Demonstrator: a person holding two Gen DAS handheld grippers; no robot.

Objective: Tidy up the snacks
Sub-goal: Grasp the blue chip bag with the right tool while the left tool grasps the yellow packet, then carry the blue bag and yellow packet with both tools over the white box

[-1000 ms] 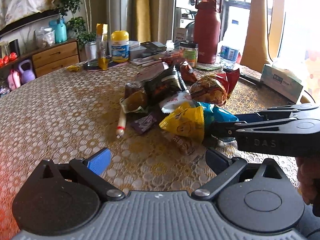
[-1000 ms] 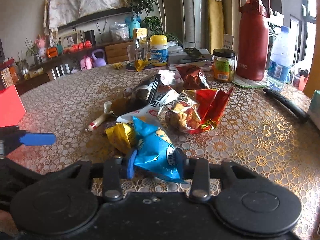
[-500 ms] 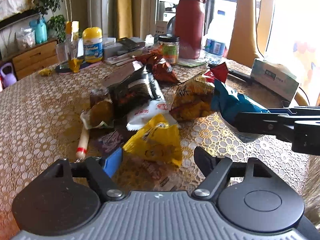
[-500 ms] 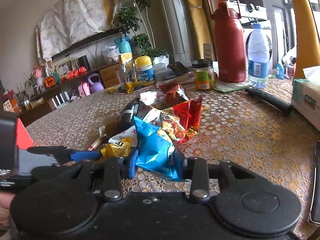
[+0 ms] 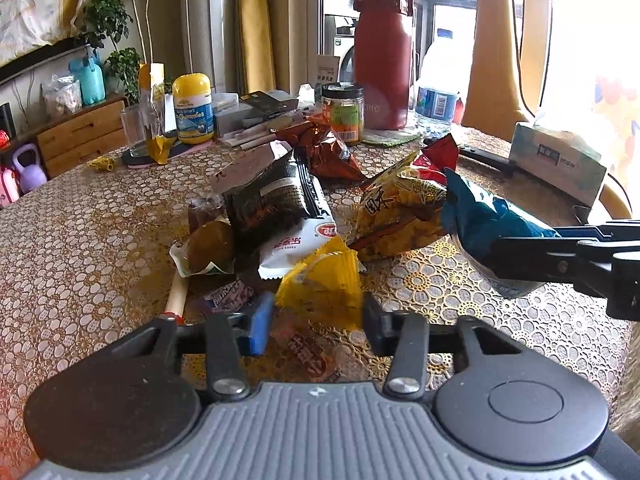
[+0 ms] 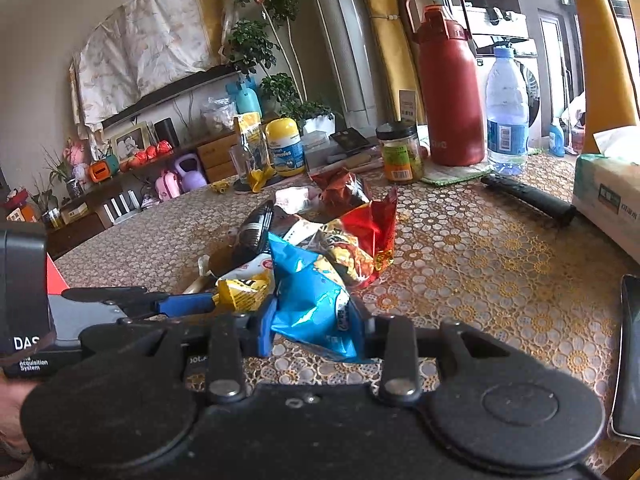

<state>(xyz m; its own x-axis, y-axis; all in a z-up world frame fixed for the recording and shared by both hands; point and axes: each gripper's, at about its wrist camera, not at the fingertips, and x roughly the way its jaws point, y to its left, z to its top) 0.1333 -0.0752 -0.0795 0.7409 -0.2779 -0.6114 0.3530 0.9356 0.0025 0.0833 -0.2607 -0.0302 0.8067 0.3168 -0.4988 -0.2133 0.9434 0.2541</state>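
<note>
A heap of snack packets lies mid-table: a black packet (image 5: 272,200), a white one (image 5: 296,244), a yellow-and-red crisp bag (image 5: 400,208), a brown bag (image 5: 328,152) and a sausage stick (image 5: 178,296). My left gripper (image 5: 316,320) is closing its jaws on a yellow snack packet (image 5: 324,280) at the heap's near edge; both pads touch its sides. My right gripper (image 6: 316,320) is shut on a blue crisp bag (image 6: 312,296), held just above the cloth to the right of the heap. In the left wrist view the right gripper (image 5: 504,248) comes in from the right with that blue bag (image 5: 480,216).
At the table's back stand a red flask (image 5: 384,60), a water bottle (image 5: 436,80), a jar (image 5: 342,112), a gummies bottle (image 5: 193,108) and a glass (image 5: 134,128). A tissue box (image 5: 560,164), a black handle (image 6: 528,200) and a phone (image 6: 630,352) lie at the right.
My left gripper has moved up to the yellow packet and its jaws have narrowed onto it. The right gripper has carried the blue bag away from the heap, to the right.
</note>
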